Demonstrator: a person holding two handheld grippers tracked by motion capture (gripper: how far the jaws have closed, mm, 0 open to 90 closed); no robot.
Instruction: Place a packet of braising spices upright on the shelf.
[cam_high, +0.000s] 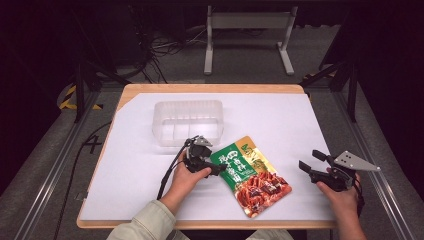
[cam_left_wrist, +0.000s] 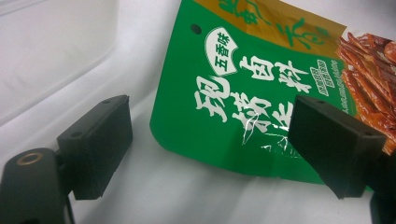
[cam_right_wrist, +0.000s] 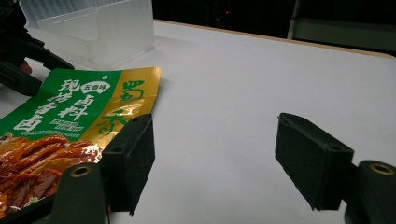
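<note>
Left hand-held gripper (cam_left_wrist: 210, 140), jaws spread wide, straddles the green corner of the snack pouch (cam_left_wrist: 261, 88) lying flat on the white worktop (cam_high: 280, 120), just in front of the clear bin (cam_high: 187, 121). Best practice: slide one jaw under the edge before closing. Right hand-held gripper (cam_high: 314, 166) hovers open, empty, beside the pouch.

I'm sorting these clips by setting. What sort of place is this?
Probably a lab or recording workspace, not a home: a table covered in white sheeting sits among metal frame rails and loose floor cables, with dark surroundings. On it lie a snack pouch and a clear plastic bin.
</note>
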